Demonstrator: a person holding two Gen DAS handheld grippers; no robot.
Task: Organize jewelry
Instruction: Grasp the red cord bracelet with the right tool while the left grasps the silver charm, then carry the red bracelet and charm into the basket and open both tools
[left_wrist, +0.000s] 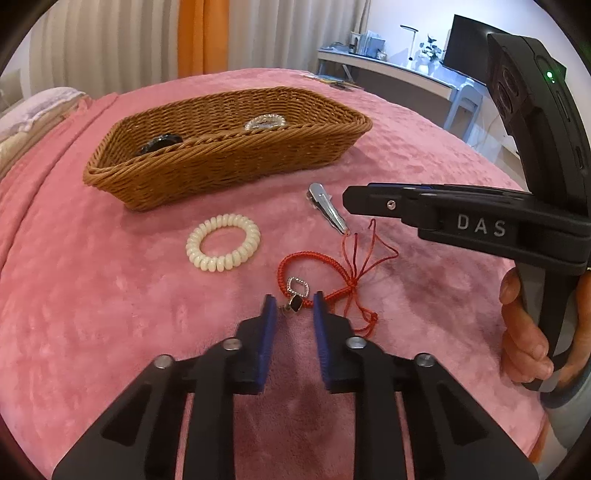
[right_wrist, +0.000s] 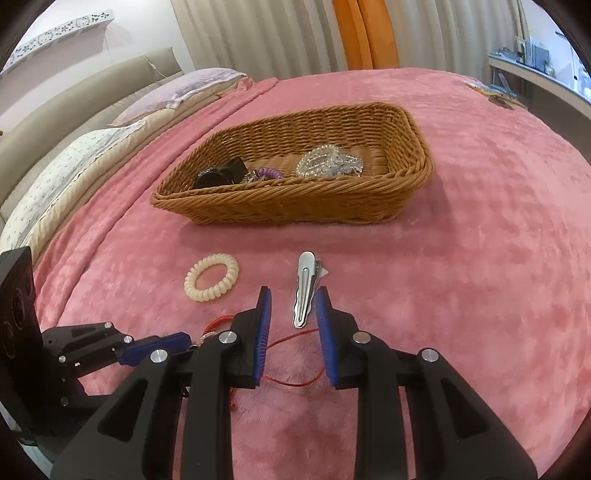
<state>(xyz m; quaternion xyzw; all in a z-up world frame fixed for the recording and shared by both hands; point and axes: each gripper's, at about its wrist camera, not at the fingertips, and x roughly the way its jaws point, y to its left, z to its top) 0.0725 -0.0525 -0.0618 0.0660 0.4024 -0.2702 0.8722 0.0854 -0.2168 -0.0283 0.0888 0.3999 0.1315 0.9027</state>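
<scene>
Pick-up step: left tongs (left_wrist: 294, 298) stood apart astride the red bracelet (left_wrist: 281, 266), right tongs (right_wrist: 293, 291) apart around the hair clip (right_wrist: 305, 284) — next, both needed squeezing, then carrying to the basket (left_wrist: 229, 139) ahead.

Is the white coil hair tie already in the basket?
No, the white coil hair tie lies on the pink blanket in front of the wicker basket.

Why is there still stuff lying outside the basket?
Three pieces lie loose on the pink blanket, not in the basket: a white coil hair tie, a silver clip and a red cord bracelet with straggling strings.
</scene>
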